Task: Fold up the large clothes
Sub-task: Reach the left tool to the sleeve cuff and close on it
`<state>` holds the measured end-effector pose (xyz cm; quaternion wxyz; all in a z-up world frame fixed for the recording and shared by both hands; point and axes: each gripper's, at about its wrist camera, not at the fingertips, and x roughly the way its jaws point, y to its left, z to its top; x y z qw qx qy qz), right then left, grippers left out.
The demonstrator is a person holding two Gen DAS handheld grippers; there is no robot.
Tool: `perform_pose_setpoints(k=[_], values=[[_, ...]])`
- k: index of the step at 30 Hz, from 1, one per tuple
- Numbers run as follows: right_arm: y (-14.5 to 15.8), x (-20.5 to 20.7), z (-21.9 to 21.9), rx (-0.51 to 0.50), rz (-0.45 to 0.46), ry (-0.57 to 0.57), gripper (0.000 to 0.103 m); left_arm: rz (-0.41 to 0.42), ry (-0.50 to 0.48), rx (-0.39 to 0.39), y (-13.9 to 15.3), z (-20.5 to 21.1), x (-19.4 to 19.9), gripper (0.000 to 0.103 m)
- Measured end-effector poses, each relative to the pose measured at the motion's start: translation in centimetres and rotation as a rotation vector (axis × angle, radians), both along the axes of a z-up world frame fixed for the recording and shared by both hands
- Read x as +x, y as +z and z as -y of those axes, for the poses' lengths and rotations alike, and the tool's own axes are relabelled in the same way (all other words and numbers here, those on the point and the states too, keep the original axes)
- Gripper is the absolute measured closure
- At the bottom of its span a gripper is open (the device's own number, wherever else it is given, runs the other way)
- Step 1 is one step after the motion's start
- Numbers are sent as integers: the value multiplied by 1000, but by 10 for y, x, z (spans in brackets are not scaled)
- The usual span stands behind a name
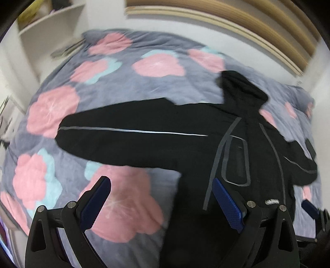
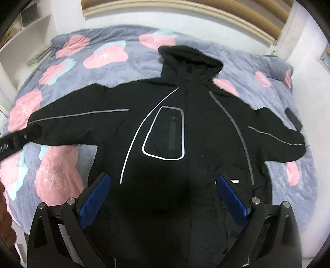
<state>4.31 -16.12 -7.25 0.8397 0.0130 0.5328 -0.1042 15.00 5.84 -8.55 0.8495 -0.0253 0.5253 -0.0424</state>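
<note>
A black hooded jacket with grey reflective stripes lies face up and spread flat on the bed, hood toward the far wall, both sleeves stretched out sideways. It also shows in the left wrist view, with its left sleeve reaching across the quilt. My left gripper is open and empty, above the jacket's left side under the sleeve. My right gripper is open and empty, above the jacket's lower front. The left gripper's body shows at the left edge of the right wrist view, over the sleeve cuff.
The bed is covered by a grey quilt with pink and pale blue flowers. White shelves stand at the far left. A wooden-slat headboard or wall trim runs behind the bed.
</note>
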Motion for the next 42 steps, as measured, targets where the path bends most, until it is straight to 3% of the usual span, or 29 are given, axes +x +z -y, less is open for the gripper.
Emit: perform_pose_setpoints(k=[4,12,15,18,23,28,29,32,33,37,42], values=[[-16,21,-12,10,-34,37,0,-6,95,-49,-24,-47,24,4],[-39,58,-39,-9,-80,120,0,22,437,-175,-81,-191,63,5],[-47,70,-47,-10,-99,142,0,57,506,-194,-96,-230,74,5],[-55,81,-54,-16,-114,163,0,57,569,-267,-120,-267,90,5],[-62,92,-62,-33,-132,186,0,41,632,-343,-156,-301,109,5],[-69,102,-64,-39,-150,189,0,-28,663,-392,-196,-319,131,7],[-69,102,-64,-39,-152,189,0,-37,664,-407,-202,-321,135,10],[-72,104,-64,-37,-155,185,0,-36,644,-443,-208,-323,140,42],[-72,104,-63,-36,-156,183,0,-28,621,-461,-207,-322,142,60],[-74,105,-61,-25,-157,174,0,10,554,-382,-189,-307,148,78],[-70,100,-55,-21,-142,160,0,99,477,-367,-146,-288,140,87]])
